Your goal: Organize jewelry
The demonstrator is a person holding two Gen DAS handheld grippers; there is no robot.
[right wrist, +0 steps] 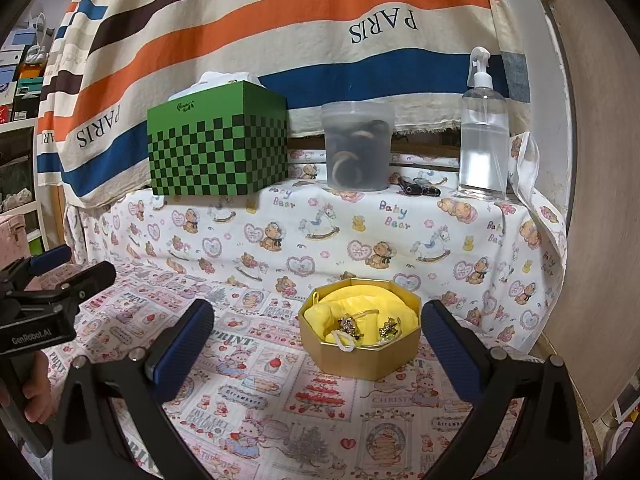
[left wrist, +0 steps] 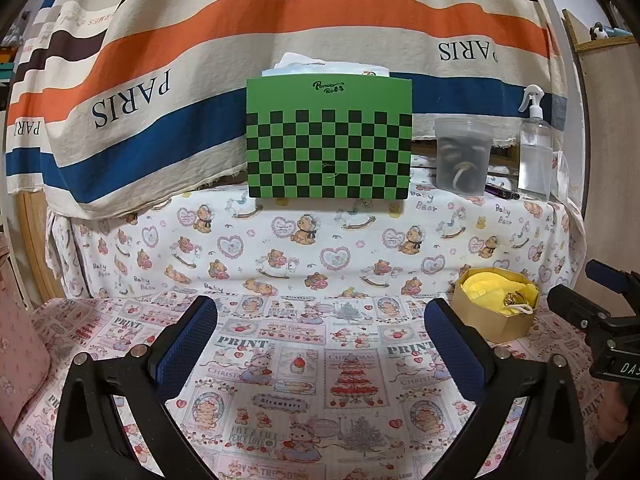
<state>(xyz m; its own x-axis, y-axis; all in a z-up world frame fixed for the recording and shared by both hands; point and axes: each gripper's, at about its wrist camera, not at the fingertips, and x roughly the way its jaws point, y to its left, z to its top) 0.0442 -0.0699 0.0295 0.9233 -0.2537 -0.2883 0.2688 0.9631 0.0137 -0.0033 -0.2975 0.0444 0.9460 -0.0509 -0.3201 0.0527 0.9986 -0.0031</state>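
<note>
A gold octagonal box (right wrist: 360,354) with a yellow lining stands on the printed cloth; it also shows in the left wrist view (left wrist: 494,318). Inside it lie two sparkly jewelry pieces (right wrist: 350,326) (right wrist: 389,327) and a white cord loop (right wrist: 345,342). My right gripper (right wrist: 318,340) is open and empty, with the box just ahead between its fingers. My left gripper (left wrist: 320,328) is open and empty over bare cloth, left of the box. The right gripper shows at the right edge of the left wrist view (left wrist: 592,292), and the left gripper at the left edge of the right wrist view (right wrist: 60,276).
On a raised shelf behind stand a green checkered box (right wrist: 218,144), a clear plastic tub with rings inside (right wrist: 357,146) and a spray bottle (right wrist: 483,128). Small dark items (right wrist: 416,188) lie beside the tub. A striped cloth (left wrist: 280,12) hangs at the back. A wooden panel (right wrist: 592,200) is at right.
</note>
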